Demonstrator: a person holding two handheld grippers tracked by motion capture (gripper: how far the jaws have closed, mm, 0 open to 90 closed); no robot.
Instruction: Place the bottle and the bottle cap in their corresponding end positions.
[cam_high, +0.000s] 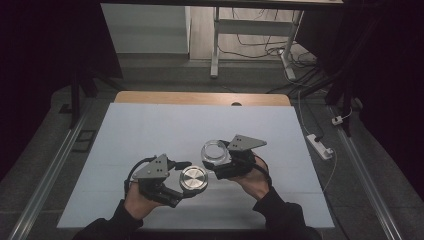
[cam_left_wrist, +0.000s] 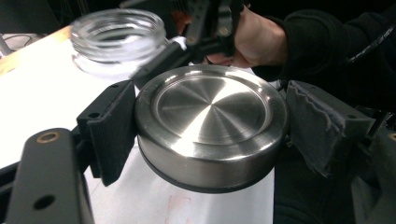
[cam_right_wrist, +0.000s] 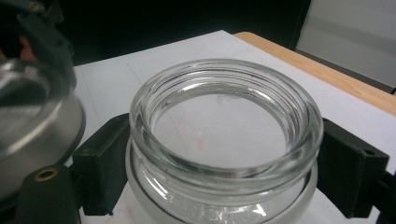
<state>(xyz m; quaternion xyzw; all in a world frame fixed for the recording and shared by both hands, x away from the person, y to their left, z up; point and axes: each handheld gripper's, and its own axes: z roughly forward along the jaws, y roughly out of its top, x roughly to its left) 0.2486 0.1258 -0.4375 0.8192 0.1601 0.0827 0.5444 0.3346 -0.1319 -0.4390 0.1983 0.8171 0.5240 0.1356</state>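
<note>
The round steel lid (cam_left_wrist: 211, 125) sits between the two black jaws of the left gripper (cam_high: 181, 178), its brushed top facing up; in the left gripper view the left pad presses its rim, while at the right pad I cannot tell whether there is contact or a thin gap, so the lid looks clamped but not certainly so. In the high view the lid (cam_high: 193, 178) hangs over the white tabletop (cam_high: 150, 130) nearer its near edge than its far one, slightly left of the middle. Just beside it, toward the far right, is the open glass jar (cam_high: 215, 151), mouth upward and lidless, gripped at its sides by the right gripper (cam_high: 220, 159); in the right gripper view the jar (cam_right_wrist: 226, 135) has a jaw pad against each side below the threaded neck. Lid and jar are close but apart. The left hand (cam_high: 137, 200) comes in from the near edge and angles its gripper rightward; the right hand (cam_high: 256, 181) comes from the near right and points its gripper leftward, each with a grey plate on top.
</note>
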